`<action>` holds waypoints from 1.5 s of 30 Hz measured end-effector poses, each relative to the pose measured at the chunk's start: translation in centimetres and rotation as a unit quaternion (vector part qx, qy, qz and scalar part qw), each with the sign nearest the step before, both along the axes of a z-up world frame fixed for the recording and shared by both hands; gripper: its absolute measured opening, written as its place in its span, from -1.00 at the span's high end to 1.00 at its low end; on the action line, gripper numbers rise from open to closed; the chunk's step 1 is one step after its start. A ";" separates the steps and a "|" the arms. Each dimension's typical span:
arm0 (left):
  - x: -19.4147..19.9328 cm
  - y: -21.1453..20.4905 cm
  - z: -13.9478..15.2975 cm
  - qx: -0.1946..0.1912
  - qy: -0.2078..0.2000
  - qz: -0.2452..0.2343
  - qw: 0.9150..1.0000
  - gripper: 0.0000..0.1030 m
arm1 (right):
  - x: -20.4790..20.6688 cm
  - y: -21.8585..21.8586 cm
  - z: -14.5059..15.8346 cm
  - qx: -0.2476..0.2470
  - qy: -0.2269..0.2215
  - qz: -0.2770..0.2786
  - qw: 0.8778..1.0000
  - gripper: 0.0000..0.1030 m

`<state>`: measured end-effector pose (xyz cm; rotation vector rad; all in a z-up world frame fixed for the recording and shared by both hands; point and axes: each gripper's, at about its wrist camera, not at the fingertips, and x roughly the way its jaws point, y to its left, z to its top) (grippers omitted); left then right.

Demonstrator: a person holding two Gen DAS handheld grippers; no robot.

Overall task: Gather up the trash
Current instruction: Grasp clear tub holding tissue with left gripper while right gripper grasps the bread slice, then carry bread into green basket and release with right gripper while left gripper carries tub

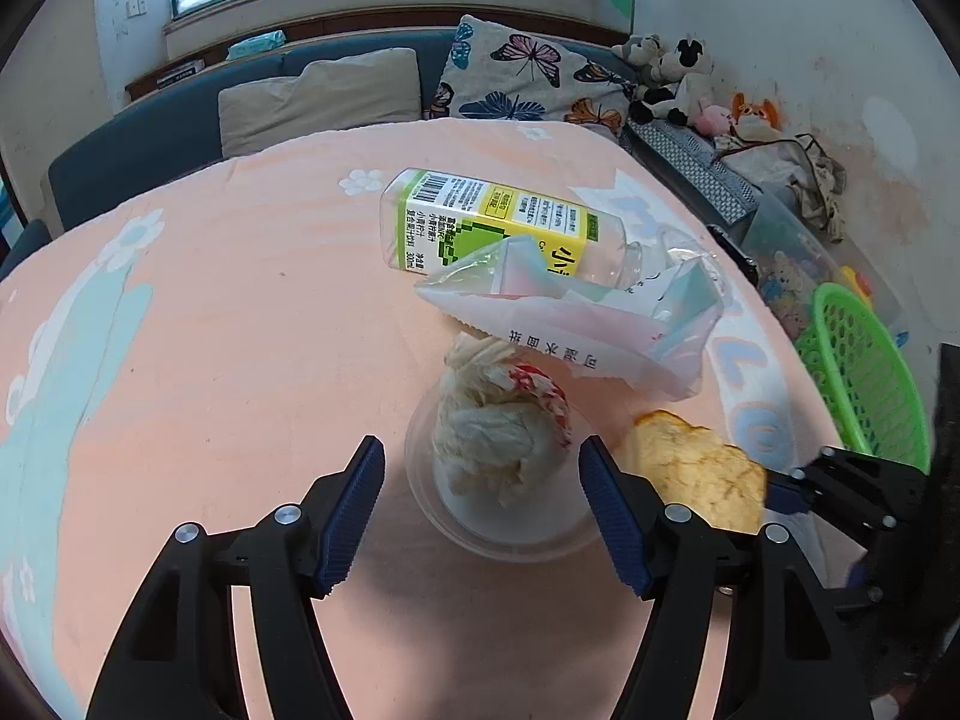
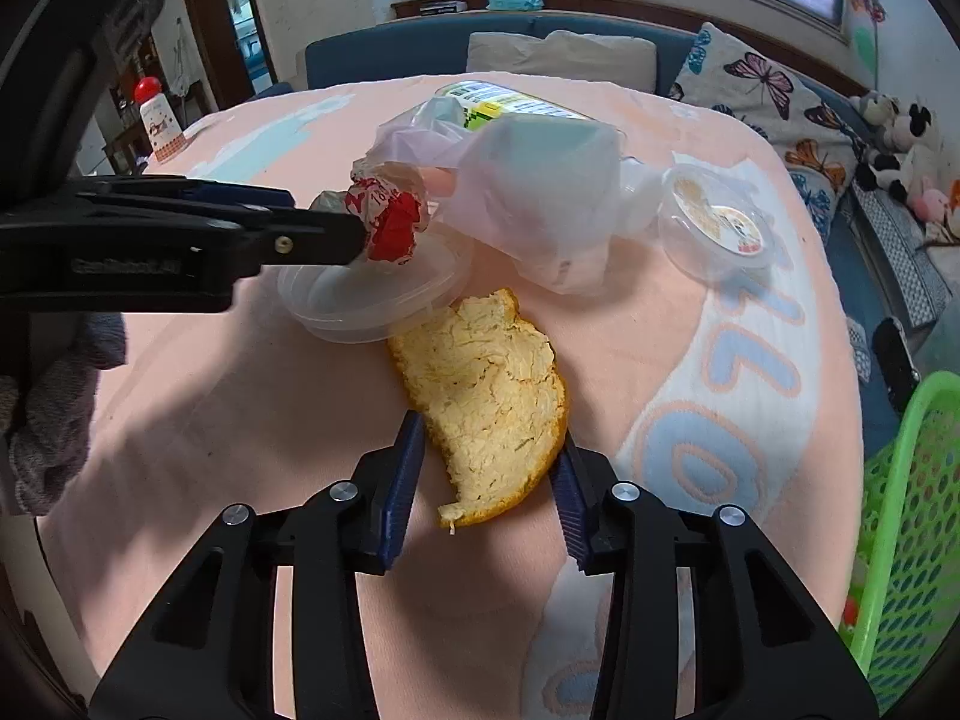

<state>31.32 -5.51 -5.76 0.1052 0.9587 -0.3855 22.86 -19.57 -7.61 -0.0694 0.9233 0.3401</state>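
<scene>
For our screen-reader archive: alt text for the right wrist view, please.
Right tongs straddle a piece of orange peel lying on a pink tablecloth. Beyond it, the left tongs reach toward a crumpled wrapper over a clear plastic lid.

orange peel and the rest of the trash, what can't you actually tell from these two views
- Orange peel: in the right wrist view, the right gripper straddles its near end; whether the pads press it is unclear. In the left wrist view a finger covers its near edge.
- Crumpled wrapper: the clear plastic lid beneath is partly hidden by it.
- Bottle: its neck is covered by the plastic bag.
- Green basket: cut off by the frame edge, contents unseen.
</scene>
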 end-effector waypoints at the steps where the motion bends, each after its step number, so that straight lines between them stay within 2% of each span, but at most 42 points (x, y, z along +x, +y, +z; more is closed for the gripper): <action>1: 0.1 -0.1 -0.1 0.001 -0.002 0.000 1.000 -0.26 | -0.1 -0.1 0.1 0.002 0.000 0.000 1.000 0.36; 4: 0.3 -0.4 -0.4 -0.002 -0.002 0.000 1.000 -0.21 | -0.4 -0.5 0.2 0.014 0.004 -0.004 1.000 0.42; 8: 0.3 -0.5 -0.6 -0.019 0.000 -0.010 1.000 0.17 | -0.7 -1.1 0.3 0.025 0.004 -0.010 1.000 0.49; 11: 0.1 -0.6 -0.5 -0.012 -0.012 -0.010 1.000 0.27 | -1.0 -1.5 0.5 0.031 0.002 -0.017 0.999 0.57; 14: -0.4 -0.6 -0.1 -0.008 -0.020 -0.009 1.000 0.33 | -1.4 -2.0 0.7 0.038 -0.001 -0.022 0.999 0.75; 15: -0.6 -0.5 0.0 -0.009 -0.022 -0.009 1.000 0.33 | -1.5 -2.2 0.8 0.041 -0.001 -0.023 0.999 0.81; 19: -1.7 -0.1 1.0 -0.010 -0.031 -0.008 0.999 0.36 | -2.3 -2.3 1.5 0.043 -0.008 -0.028 0.999 0.84; 35: -7.2 0.8 5.2 -0.019 -0.057 -0.022 0.998 0.37 | -7.5 -5.2 6.0 0.049 -0.054 -0.052 0.996 0.85; 40: -8.7 -0.7 6.7 -0.024 -0.067 -0.038 0.997 0.37 | -9.1 -7.8 7.0 0.049 -0.067 -0.076 0.994 0.84; 45: -9.4 -3.4 8.0 -0.033 -0.075 -0.058 0.995 0.36 | -10.5 -12.0 7.8 0.046 -0.076 -0.124 0.988 0.84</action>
